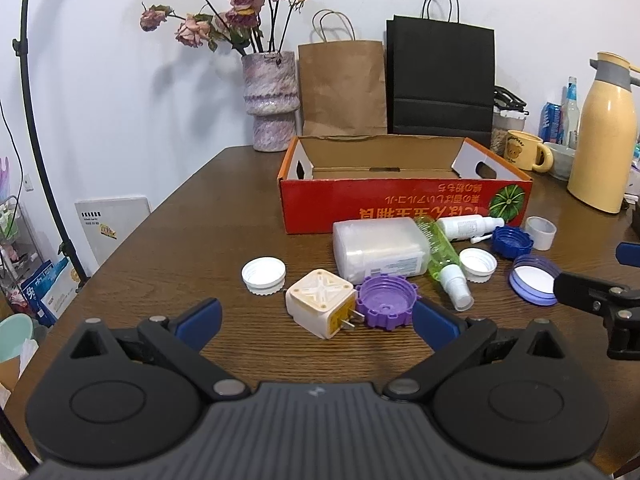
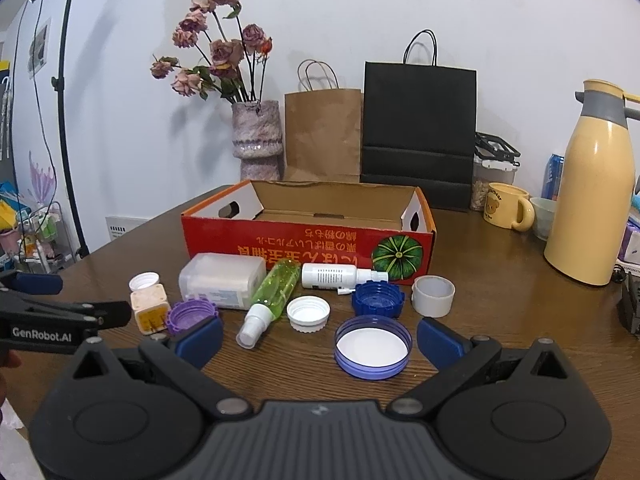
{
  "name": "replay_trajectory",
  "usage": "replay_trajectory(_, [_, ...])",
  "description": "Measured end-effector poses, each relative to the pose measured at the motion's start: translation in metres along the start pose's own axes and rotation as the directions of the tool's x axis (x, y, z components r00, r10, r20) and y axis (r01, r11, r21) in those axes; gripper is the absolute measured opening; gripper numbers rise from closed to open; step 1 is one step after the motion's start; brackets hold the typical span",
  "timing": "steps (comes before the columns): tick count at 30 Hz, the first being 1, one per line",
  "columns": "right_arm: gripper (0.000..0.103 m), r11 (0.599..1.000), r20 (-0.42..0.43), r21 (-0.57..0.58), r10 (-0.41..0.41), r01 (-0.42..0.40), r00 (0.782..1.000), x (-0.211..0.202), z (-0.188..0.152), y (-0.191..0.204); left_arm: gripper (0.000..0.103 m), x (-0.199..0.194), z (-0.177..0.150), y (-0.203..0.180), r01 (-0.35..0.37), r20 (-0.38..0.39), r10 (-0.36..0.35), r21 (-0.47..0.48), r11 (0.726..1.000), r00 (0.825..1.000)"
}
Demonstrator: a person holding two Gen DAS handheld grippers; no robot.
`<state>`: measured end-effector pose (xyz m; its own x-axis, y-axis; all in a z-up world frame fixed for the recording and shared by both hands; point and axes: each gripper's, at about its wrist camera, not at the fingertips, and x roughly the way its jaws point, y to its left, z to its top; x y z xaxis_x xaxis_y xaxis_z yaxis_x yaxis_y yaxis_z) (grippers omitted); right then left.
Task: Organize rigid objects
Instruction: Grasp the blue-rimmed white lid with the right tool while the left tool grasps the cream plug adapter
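While both grippers hover low over the table [image 1: 240, 216], each stands with its jaws spread wide and nothing between them. Left gripper [image 1: 316, 320]: the cream plug [image 1: 320, 302] lies on its side just ahead of the gap between the fingers, prongs pointing toward the purple cap [image 1: 387, 300], which touches it and sits just inside the right-hand finger. A white cap [image 1: 264, 274] rests a little beyond the plug, to its left. Right gripper [image 2: 320, 338]: the wide blue lid [image 2: 373, 346] (white liner facing up) lies between the blue fingertips, nearer the right-hand one. Just past it sit a second white cap [image 2: 308, 312], a dark blue cap [image 2: 377, 300] and a short white ring [image 2: 433, 295]. A green spray bottle [image 2: 276, 292] lies on its side, nozzle toward the camera, beside a clear box [image 2: 222, 280]; a white bottle [image 2: 334, 276] lies across the front of the red carton [image 2: 304, 242]. The carton stands open behind the whole cluster, well beyond both grippers, its visible interior bare. From the right wrist view, the left gripper enters at the left edge, next to the plug.
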<state>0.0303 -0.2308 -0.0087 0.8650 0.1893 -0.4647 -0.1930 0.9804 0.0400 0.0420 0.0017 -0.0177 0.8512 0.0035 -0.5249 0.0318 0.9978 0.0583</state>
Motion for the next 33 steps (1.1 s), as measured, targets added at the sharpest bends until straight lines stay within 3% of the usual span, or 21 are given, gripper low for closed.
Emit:
replay_trajectory(18, [0.103,0.998,-0.095,0.025,-0.047,0.049,0.994,0.05,-0.008,-0.018,0.103,0.049,0.0,0.017,-0.046,-0.07,0.045,-0.019,0.999,0.997])
replay_trajectory(33, [0.1,0.998,-0.154,0.032,-0.055,0.061,0.986,0.08,-0.011,-0.028,0.103,0.075,0.002,0.019,-0.03,-0.102,0.027,-0.025,0.999,0.994])
